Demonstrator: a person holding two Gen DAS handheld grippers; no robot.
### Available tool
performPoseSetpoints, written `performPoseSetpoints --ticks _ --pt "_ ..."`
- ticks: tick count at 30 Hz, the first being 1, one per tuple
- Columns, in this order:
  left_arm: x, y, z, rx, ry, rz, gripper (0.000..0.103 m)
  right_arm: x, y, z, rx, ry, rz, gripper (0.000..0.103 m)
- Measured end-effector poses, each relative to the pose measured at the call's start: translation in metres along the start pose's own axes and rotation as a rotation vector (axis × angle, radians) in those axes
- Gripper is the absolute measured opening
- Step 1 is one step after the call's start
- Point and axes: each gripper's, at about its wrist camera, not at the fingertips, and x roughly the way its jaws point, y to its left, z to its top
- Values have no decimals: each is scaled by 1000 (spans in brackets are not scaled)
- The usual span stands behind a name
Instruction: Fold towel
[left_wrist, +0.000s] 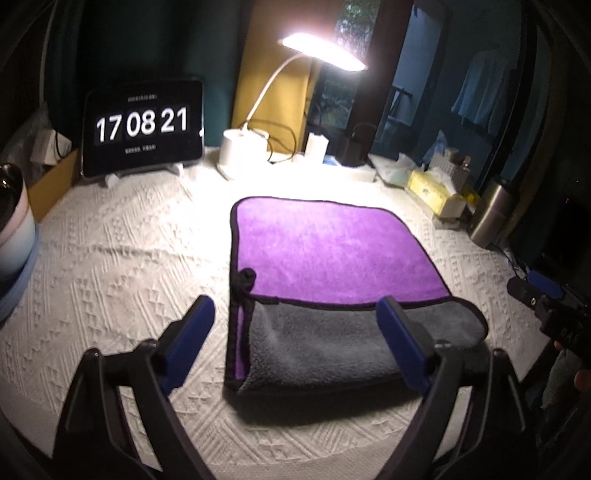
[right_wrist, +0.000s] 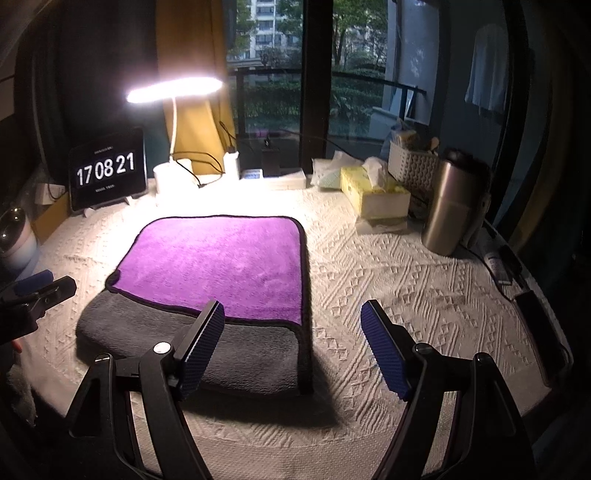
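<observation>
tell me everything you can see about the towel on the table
The towel is plush, like microfibre: purple on one face, grey on the other, edged in black piping with rounded corners. It lies flat on the white textured tablecloth, folded over once, so a grey band shows along the near side below the purple panel. A small black loop sits at its left edge in the left wrist view. Both grippers, left and right, hang open above its near edge; neither holds it.

The scene is viewed low and close from behind each gripper, facing the window. The left wrist view is set left of the towel (left_wrist: 332, 251), the right wrist view to its right. The towel, clock (right_wrist: 106, 169) and lamp (right_wrist: 173, 88) are shared.
</observation>
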Motion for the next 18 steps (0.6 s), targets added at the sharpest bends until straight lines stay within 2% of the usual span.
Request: performPoseSetpoints --ticks 5,13,18 --pt "20 6 1 -19 51 0 78 16 -7 0 4 33 10 77" --pt "47 13 -2 -37 126 25 61 45 -17 -7 32 107 32 62" --pt "58 15 -2 -35 155 36 55 60 -21 -12 36 144 43 53"
